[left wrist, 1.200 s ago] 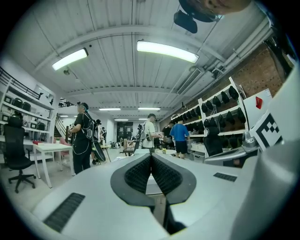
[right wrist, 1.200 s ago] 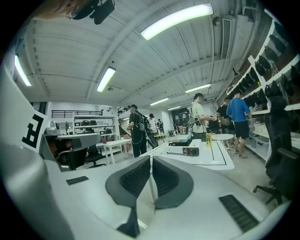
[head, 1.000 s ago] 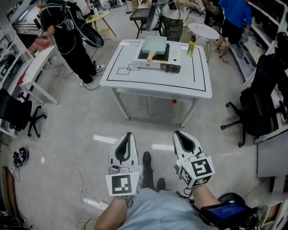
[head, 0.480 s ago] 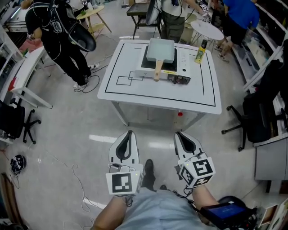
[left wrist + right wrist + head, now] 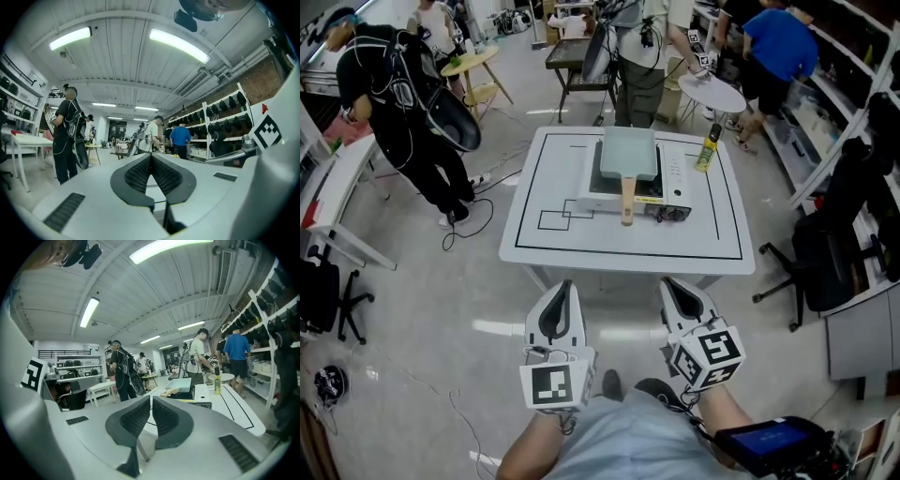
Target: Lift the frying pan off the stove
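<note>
1. White square bench (image 5: 712, 217) with black lines marked on its top; it carries items 2, 3 and 5. It is the landmark for every entry below.

2. White and silver portable stove (image 5: 598, 201), at the middle of the bench, slightly toward its far side.

3. Pale green square frying pan (image 5: 628, 153) with a wooden handle. It sits flat on the stove, its handle pointing toward the bench's near edge. Nothing is visible inside it.

4. Left hand-held gripper (image 5: 565, 286) and right hand-held gripper (image 5: 672, 284). Both are off the bench, over the floor just short of its near edge. Each has its jaws closed together and holds nothing.

5. Yellow bottle (image 5: 709, 147) with a dark cap, upright near the bench's far right corner. Its contents cannot be made out.

Task status: nothing is done yet, and the pan has not been lifted. By my reading, what remains is to reach the bench, open a gripper, take the handle and raise the pan.
</note>
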`<act>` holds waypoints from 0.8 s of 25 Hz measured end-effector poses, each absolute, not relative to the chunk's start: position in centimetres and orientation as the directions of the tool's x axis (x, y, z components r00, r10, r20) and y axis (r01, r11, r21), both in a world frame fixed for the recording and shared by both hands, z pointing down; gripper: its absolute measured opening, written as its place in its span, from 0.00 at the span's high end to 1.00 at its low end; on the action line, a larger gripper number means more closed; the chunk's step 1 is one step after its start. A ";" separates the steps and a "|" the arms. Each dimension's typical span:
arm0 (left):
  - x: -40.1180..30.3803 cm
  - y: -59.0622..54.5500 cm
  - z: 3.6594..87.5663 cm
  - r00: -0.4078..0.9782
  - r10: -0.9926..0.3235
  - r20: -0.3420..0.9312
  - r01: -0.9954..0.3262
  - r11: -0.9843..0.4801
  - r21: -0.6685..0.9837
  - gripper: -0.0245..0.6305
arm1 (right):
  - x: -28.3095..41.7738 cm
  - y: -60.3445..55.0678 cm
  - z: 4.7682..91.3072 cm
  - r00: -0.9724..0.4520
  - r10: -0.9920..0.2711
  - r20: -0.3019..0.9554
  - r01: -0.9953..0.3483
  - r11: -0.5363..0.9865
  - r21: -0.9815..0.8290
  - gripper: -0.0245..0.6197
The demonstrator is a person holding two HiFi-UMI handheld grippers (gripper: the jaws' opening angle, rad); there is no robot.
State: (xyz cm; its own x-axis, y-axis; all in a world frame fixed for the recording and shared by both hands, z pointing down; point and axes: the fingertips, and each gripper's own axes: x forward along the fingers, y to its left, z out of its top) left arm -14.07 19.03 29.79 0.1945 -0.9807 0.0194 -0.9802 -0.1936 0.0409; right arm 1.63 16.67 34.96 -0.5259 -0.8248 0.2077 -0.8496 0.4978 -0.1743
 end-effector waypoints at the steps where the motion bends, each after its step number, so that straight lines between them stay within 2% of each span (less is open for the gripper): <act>1: -14.0 18.6 29.9 0.201 -0.979 0.023 -0.979 -0.200 0.043 0.93 | 1.7 16.3 34.8 -0.519 -0.829 0.207 -0.854 0.491 -0.172 0.89; 11: -12.8 14.1 32.4 0.261 -0.962 0.073 -0.965 -0.259 0.037 0.93 | 3.1 12.2 35.9 -0.472 -0.853 0.222 -0.879 0.436 -0.191 0.89; 20: -11.6 6.4 34.5 0.251 -0.958 0.137 -0.968 -0.251 0.017 0.93 | 4.2 5.3 39.3 -0.485 -0.836 0.258 -0.868 0.425 -0.258 0.89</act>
State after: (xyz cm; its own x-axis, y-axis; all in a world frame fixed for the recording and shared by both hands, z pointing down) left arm -11.58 6.36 34.49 0.2514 -0.9582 0.1369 -0.9677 -0.2514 0.0174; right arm 4.22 5.29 39.31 -0.4852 -0.8356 0.2577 -0.8680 0.4246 -0.2575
